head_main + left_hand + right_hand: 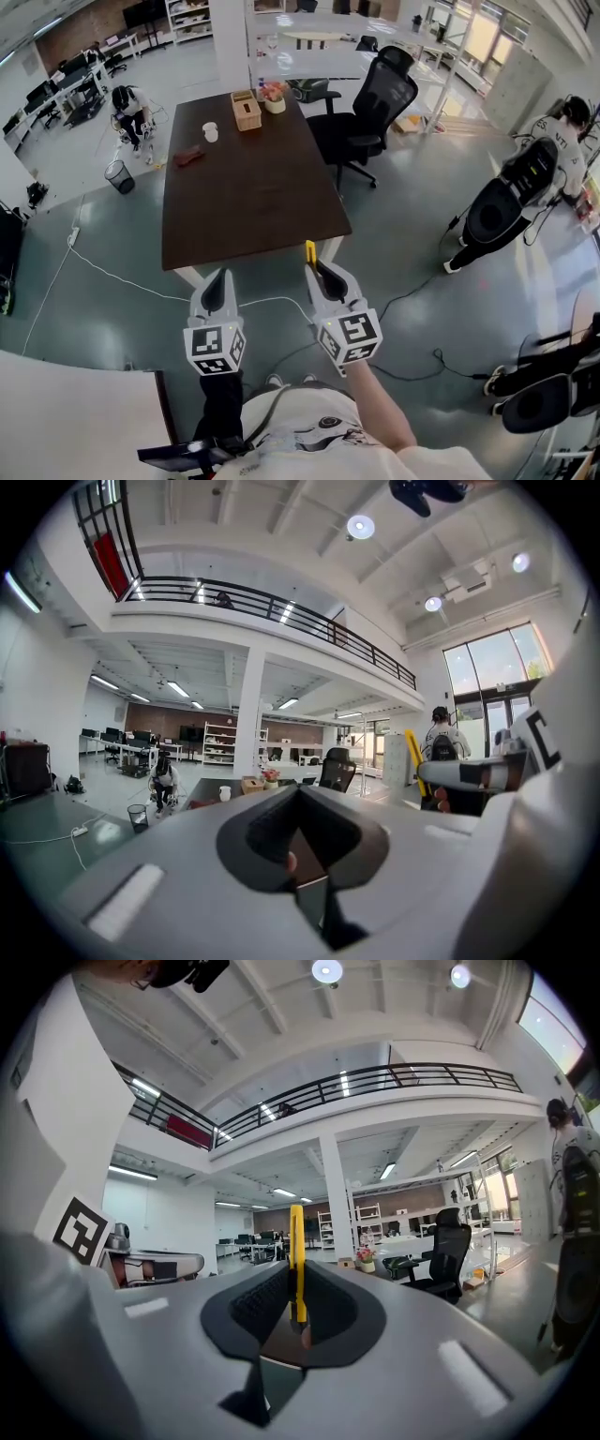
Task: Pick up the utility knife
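Currently, item by item.

Knife (310, 251): yellow and thin. It stands upright out of the right gripper (317, 274) at lower centre of the head view, over the floor just off the near edge of the table (253, 187). In the right gripper view the knife (296, 1232) sits edge-on between the dark pads, held low on its body, with most of its length above the jaws.

Right gripper (296, 1274): clamped narrow on the knife.

Left gripper (218, 286): left of the right one, jaws drawn together with nothing between them.

Cable (122, 279): white, trailing across the floor at lower left.

Risks, as I judge them:
- The hold is low on a slim body, so a quick swing or a slackened squeeze could let the knife pivot or slide out. It would then fall to the floor near the person's feet.
- I cannot tell whether the blade is extended, so I treat the raised tip as live near the left gripper and the arm.
- A step towards the cable could snag it and jolt the grip.
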A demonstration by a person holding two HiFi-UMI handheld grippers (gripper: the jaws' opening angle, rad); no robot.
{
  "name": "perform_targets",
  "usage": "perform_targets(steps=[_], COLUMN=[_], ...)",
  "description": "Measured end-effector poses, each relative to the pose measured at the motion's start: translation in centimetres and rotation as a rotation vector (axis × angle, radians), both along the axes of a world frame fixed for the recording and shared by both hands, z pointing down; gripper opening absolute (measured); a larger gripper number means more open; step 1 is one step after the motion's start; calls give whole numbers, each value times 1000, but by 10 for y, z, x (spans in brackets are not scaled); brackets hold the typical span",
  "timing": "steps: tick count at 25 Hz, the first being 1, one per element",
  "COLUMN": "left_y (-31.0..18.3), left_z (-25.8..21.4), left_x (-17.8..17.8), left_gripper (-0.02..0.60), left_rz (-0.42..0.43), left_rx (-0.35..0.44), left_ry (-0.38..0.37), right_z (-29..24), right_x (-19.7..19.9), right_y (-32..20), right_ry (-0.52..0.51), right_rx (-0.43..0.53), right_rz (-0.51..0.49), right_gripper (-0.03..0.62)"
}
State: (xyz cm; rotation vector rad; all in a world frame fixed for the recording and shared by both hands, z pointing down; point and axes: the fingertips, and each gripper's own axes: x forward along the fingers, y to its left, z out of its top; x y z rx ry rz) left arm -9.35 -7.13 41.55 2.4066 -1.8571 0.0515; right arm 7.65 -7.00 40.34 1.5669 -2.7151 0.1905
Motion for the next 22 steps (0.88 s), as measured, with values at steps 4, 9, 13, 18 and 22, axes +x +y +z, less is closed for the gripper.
perform_targets(steps=[4, 9, 13, 18, 22], left_y=[-3, -4, -4, -7, -8], left_z=[-2, 0, 2, -1, -2], left_x=[2, 5, 7, 7, 8], left_gripper=[-2, -2, -2, -2, -2], left_rz=[6, 17, 20, 21, 22], left_rx=[4, -1, 2, -2, -2], left_ry=[-8, -13, -15, -15, -16], right_z=[-2, -4, -2, -5, -5], right_x=[-1, -2, -2, -3, -3], right_y=[-3, -4, -3, -7, -8], right_ry=[-3, -6, -6, -8, -11], right_rx=[10, 18, 23, 22, 22], right_rz=[-3, -7, -11, -12, -12], right_gripper=[48, 48, 48, 48, 48])
